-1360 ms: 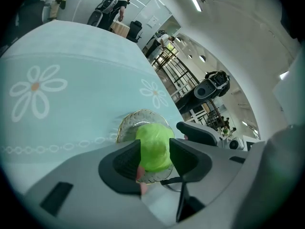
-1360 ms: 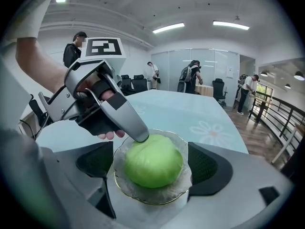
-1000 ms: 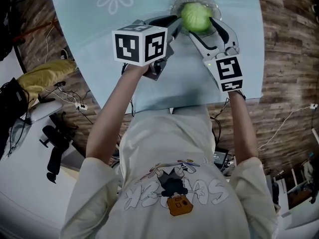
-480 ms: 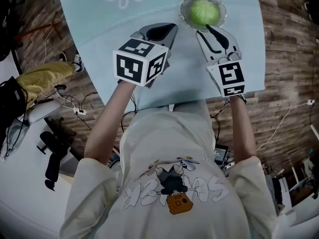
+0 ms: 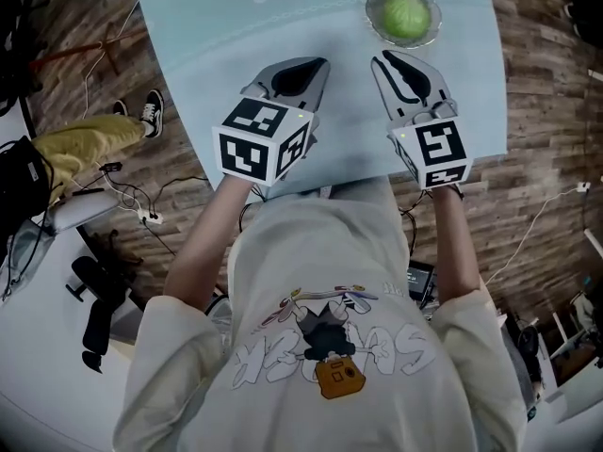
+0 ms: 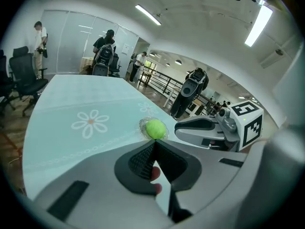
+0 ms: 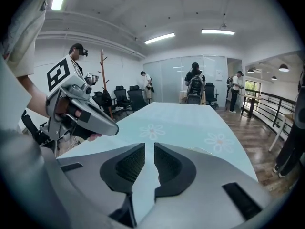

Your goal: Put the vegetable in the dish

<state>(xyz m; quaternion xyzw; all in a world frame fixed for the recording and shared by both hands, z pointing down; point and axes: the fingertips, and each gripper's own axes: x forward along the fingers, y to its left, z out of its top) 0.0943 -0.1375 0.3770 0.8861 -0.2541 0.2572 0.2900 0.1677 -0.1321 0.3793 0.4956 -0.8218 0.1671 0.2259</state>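
Observation:
A round green cabbage [image 5: 403, 14] lies in a clear glass dish [image 5: 372, 19] near the far right of the pale blue table [image 5: 217, 36]. Both grippers hang over the table's near edge, well short of the dish. My left gripper [image 5: 318, 62] is shut with nothing in it; in its own view the cabbage [image 6: 155, 129] and dish [image 6: 142, 125] sit just past its closed tips [image 6: 153, 142]. My right gripper [image 5: 382, 57] has just been closing. In its own view [image 7: 149, 146] a narrow slit stays between its pads, with nothing in it.
White daisy prints dot the table [image 6: 90, 123]. In the left gripper view the right gripper [image 6: 205, 130] hangs close on the right. Cables, a shoe [image 5: 151, 106] and a yellow cloth [image 5: 89, 144] lie on the wood floor. Office chairs [image 7: 119, 98] and people stand far back.
Both grippers pulled back from the dish toward the body and rose. Their jaws, which flanked the cabbage, closed empty. The cabbage stays in the dish.

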